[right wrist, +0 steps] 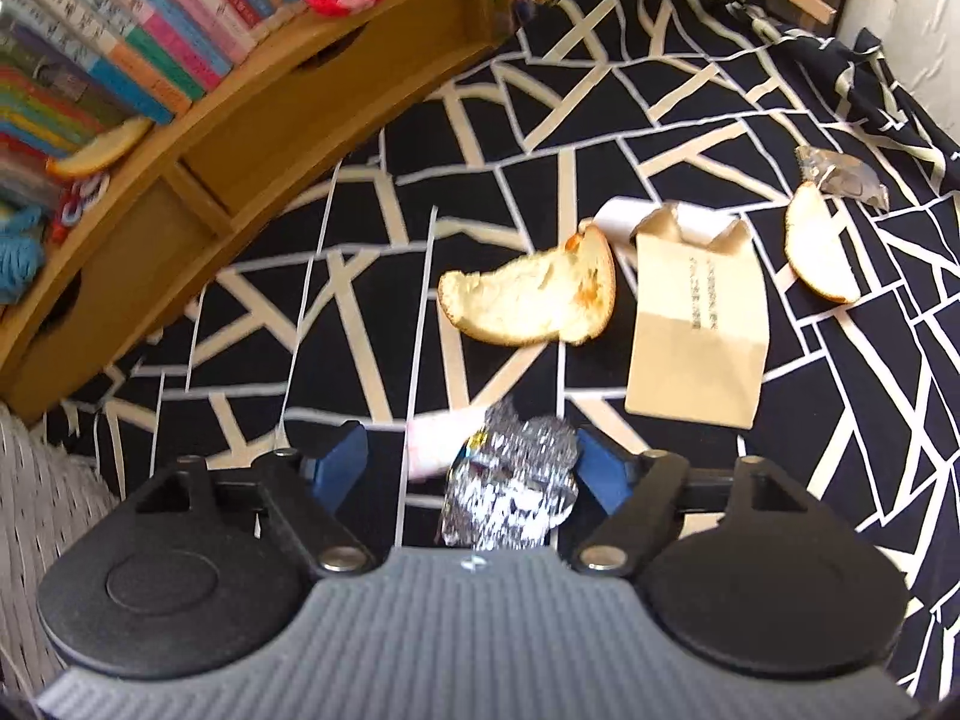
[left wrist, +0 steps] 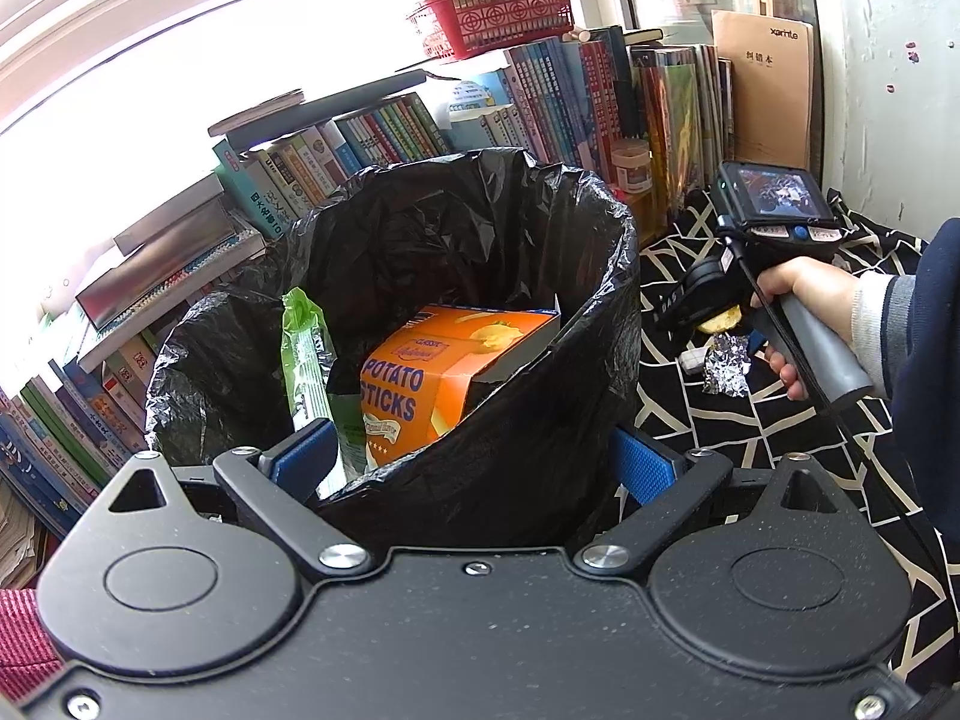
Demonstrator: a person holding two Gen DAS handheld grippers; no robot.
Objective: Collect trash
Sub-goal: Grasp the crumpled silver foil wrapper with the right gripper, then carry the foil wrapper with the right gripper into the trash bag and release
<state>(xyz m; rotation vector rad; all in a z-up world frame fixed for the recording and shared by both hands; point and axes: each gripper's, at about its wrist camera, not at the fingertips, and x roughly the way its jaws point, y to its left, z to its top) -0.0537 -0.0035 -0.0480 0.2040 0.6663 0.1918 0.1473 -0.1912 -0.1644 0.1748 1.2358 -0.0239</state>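
- Left gripper (left wrist: 474,450): fingers set apart, straddling the near rim of the black-lined bin (left wrist: 600,276); the liner is between the blue pads, and whether it is pinched cannot be told. The bin already holds an orange potato-sticks box (left wrist: 444,372) and a green wrapper (left wrist: 306,348).
- Right gripper (right wrist: 474,462): fingers apart, with the crumpled foil wrapper (right wrist: 510,480) lying between them, close against the right finger. No clamp is seen yet.
- Risk: if the fingers are shut off-centre, the foil may be pushed aside or only its edge caught, and it could drop on the way to the bin. The pale scrap (right wrist: 429,444) beside it may be dragged along.
- Risk: the patterned cloth (right wrist: 540,90) could be snagged if the fingers are lowered too far.
- Right wrist view only: two peel pieces (right wrist: 534,294) (right wrist: 816,246), a torn brown paper packet (right wrist: 696,324) and a clear wrapper (right wrist: 840,171) toward the cloth's far right edge, all uncollected.
- Left wrist view only: the bin's contents, and the person's hand (left wrist: 804,312) on the right handle; the foil (left wrist: 729,363) lies on the cloth near the bin's right side.
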